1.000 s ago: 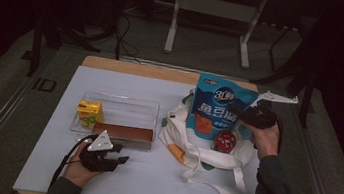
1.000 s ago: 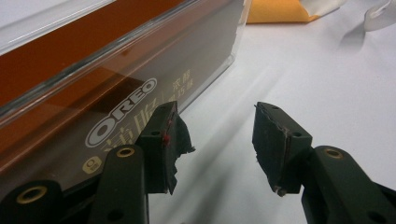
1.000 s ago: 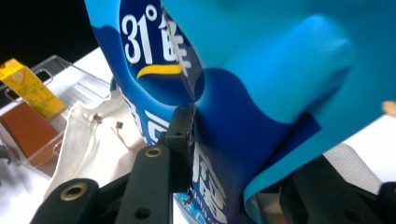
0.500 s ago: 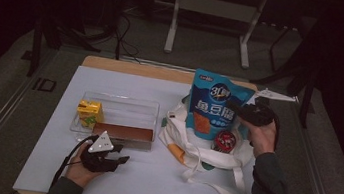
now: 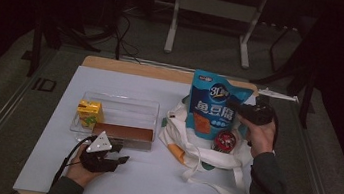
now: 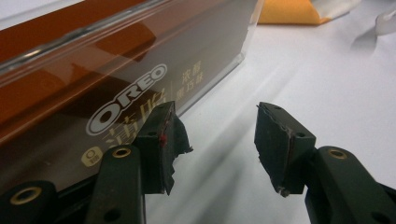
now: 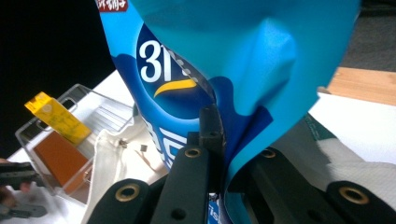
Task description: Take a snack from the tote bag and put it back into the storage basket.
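Observation:
A blue snack pouch (image 5: 216,110) stands upright in a white tote bag (image 5: 202,156) at the right of the table. My right gripper (image 5: 244,114) is shut on the pouch's right edge; its jaws have just been closing on the pouch. In the right gripper view the blue pouch (image 7: 233,56) is creased between the jaws of the right gripper (image 7: 229,140). My left gripper (image 5: 120,157) rests on the table, open, just in front of a brown Oreo box (image 5: 125,132). The left gripper (image 6: 215,126) has nothing between its jaws, beside the Oreo box (image 6: 93,93).
A clear plastic tray (image 5: 124,102) holds the Oreo box and a yellow juice carton (image 5: 90,112). A round red item (image 5: 225,141) lies in the tote bag below the pouch. The bag's straps (image 5: 219,184) trail toward the front edge. A metal stand (image 5: 211,11) is on the floor behind.
The blue pouch has shifted a little to the left in the bag. Both hands have kept their places.

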Demonstrator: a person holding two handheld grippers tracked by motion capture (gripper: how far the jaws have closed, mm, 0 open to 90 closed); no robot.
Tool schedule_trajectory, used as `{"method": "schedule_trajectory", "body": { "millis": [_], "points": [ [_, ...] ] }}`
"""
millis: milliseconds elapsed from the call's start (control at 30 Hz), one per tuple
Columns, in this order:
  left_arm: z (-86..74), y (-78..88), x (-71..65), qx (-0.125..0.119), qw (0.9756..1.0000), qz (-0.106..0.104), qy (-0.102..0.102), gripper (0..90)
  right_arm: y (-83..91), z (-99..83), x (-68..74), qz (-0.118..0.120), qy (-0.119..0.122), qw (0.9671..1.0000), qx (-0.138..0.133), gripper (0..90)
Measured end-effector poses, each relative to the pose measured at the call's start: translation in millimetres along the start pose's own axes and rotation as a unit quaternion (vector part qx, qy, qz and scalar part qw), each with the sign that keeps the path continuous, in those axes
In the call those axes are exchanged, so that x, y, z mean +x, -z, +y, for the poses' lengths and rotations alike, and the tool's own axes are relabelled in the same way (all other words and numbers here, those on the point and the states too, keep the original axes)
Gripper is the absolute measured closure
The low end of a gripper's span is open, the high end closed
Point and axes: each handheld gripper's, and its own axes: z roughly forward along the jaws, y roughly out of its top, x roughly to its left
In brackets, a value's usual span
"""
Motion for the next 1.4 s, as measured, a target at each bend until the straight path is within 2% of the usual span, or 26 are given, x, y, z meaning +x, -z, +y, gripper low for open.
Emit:
{"method": "schedule_trajectory", "body": {
  "millis": [333,1167,1400],
  "points": [
    [-0.2,-0.5,-1.8,0.001,1.0000,0.000,-0.008,47.5,7.0,8.1,3.2,0.024,-0.031,0.9990,-0.020,89.7],
    [-0.1,-1.0,-1.6,0.005,1.0000,0.001,-0.007,46.0,26.2,35.9,22.8,0.029,-0.021,0.9987,-0.036,89.7],
    [0.0,-1.5,-1.5,0.007,1.0000,-0.001,-0.007,46.1,28.8,41.3,29.1,0.042,-0.014,0.9984,-0.034,89.7]
  ]
}}
